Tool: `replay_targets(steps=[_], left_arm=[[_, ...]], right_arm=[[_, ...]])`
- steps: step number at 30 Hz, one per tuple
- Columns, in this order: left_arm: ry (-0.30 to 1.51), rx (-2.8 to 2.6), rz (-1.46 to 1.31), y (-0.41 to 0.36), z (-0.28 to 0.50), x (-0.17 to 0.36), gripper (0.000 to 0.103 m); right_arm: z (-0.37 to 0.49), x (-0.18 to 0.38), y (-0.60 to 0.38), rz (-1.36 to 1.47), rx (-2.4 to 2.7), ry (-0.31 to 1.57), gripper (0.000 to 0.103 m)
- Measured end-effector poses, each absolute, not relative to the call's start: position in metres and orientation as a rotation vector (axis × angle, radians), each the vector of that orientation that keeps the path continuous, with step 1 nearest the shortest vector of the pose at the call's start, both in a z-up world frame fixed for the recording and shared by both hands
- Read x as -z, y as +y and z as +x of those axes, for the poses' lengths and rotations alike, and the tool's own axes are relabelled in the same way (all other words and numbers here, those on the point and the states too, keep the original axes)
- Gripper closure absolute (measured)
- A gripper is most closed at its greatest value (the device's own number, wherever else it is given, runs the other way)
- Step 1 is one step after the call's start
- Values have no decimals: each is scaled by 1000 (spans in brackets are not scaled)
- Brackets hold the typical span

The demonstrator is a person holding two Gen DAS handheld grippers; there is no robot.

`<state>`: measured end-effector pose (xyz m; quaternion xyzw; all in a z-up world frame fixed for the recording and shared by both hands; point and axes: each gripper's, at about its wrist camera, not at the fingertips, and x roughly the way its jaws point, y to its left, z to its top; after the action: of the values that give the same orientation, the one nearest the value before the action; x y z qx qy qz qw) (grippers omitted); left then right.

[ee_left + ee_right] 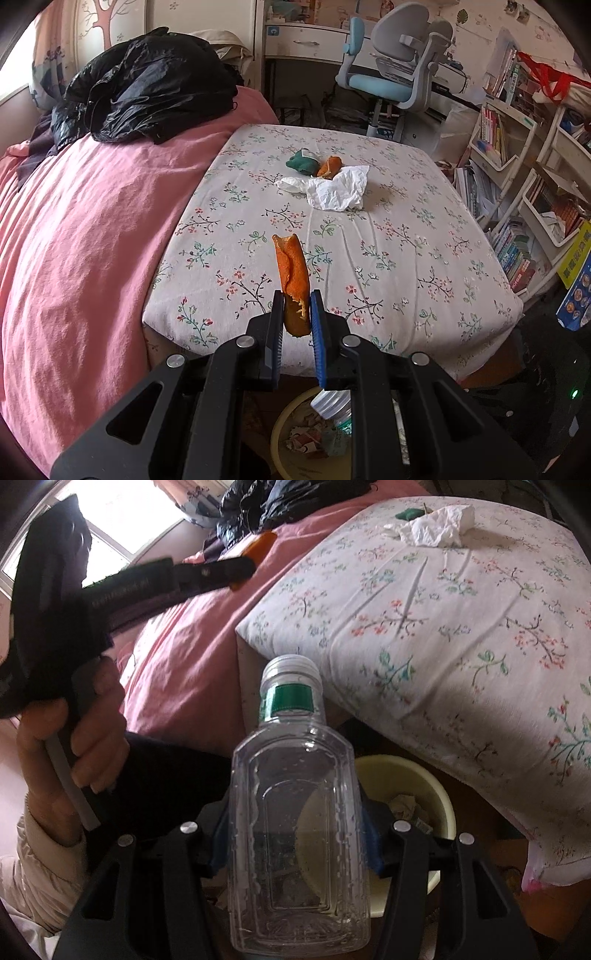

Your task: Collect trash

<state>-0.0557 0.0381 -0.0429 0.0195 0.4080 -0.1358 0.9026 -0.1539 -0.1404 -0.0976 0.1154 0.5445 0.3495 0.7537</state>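
Two items in hand, both bound for the yellow bin (439,794) on the floor at the bed's (369,266) foot.

Item one: orange peel (293,280), clenched upright between the fingers of the left gripper (297,314), held over the bed's near edge.

Item two: clear plastic bottle (295,812), uncapped, grasped across its body by the right gripper (295,834), neck toward twelve o'clock, directly above the bin.

Handling note: the bottle likely wanted lowering until its base cleared the rim, then releasing; the peel should follow once over the opening, not the mattress edge.

Clearances: mattress corner overhung the bin from two o'clock; the person's left hand (74,731) stood close at nine. Open room seemingly lay straight down.

Remaining on bed: white tissue (338,188), a second peel (328,166), green scrap (301,162).
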Motion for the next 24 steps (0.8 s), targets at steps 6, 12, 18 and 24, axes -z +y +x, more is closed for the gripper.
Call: replay_targets(steps=[6, 12, 18, 24], left_arm=[[849, 288, 50, 36, -61, 44, 89], [896, 298, 77, 30, -74, 57, 89], [1129, 351, 152, 7, -102, 108, 89], [1146, 361, 309, -16, -122, 121, 43]], right_arm=[[-159, 115, -127, 155, -703, 1256, 27], [-153, 106, -146, 179, -589, 1192, 25], [-141, 93, -196, 346, -372, 1081, 21], [-142, 84, -213, 395, -291, 1014, 18]])
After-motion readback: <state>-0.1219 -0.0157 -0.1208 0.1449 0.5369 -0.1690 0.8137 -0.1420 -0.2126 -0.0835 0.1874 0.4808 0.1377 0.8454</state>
